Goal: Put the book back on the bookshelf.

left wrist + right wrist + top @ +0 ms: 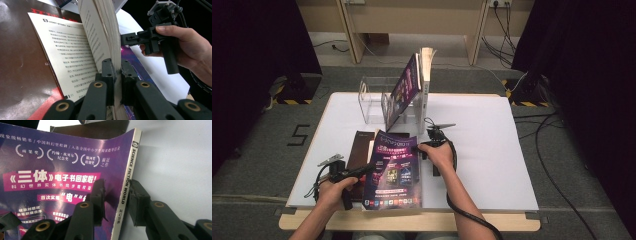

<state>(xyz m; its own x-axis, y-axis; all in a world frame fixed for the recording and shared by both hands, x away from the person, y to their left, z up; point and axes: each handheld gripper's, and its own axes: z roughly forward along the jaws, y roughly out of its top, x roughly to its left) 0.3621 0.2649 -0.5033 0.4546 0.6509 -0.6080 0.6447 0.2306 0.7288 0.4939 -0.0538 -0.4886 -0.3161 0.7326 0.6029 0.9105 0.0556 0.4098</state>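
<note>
A purple science-fiction magazine (394,170) is held up over the front middle of the white table (492,150). My left gripper (371,167) is at its left edge. In the left gripper view it (116,66) is shut on a thick bunch of pages (110,37), and one printed page (72,57) lies open to the left. My right gripper (417,148) is at the upper right of the magazine. In the right gripper view its jaws (116,192) straddle the white spine (127,177), pinching the cover (62,177).
A dark brown book (361,145) lies flat under the magazine's left side. At the table's back stands a clear acrylic rack (377,102) holding a leaning purple magazine (407,82) and an upright white book (427,75). Cables trail from both grippers.
</note>
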